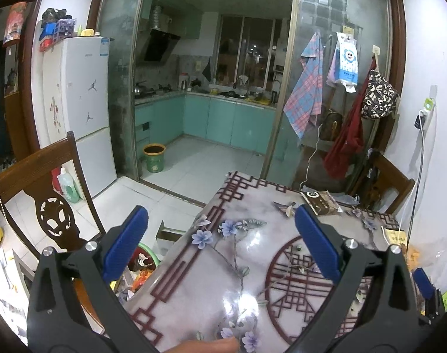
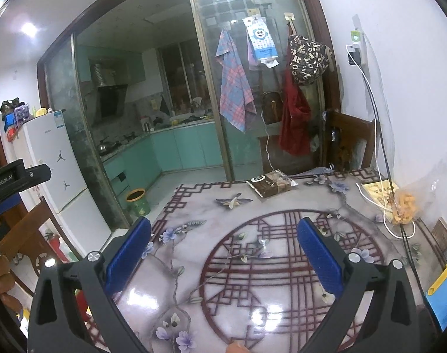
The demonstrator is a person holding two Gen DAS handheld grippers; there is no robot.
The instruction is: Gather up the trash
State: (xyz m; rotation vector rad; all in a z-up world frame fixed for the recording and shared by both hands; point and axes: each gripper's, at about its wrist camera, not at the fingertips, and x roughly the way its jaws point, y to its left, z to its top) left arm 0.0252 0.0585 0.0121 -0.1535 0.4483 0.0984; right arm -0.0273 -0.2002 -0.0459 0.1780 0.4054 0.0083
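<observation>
A brown snack packet (image 1: 320, 203) (image 2: 270, 184) lies flat near the far edge of the table (image 1: 223, 270) (image 2: 194, 264), which has a flowered cloth. A clear bag of orange snacks (image 2: 405, 206) rests at the table's right side by the wall. Beside the table's left edge, a green-rimmed bin (image 1: 148, 257) on the floor holds wrappers. My left gripper (image 1: 223, 232) hovers open over the table's left edge, empty. My right gripper (image 2: 223, 247) is open and empty above the table's middle, well short of the packet.
A wooden chair (image 1: 46, 200) stands left of the table, another chair (image 2: 350, 144) at the far right corner. A white cable (image 2: 391, 223) and a yellow booklet (image 2: 376, 191) lie by the wall. A green bucket (image 1: 154, 157) sits on the kitchen floor. A fridge (image 1: 82, 103) is at left.
</observation>
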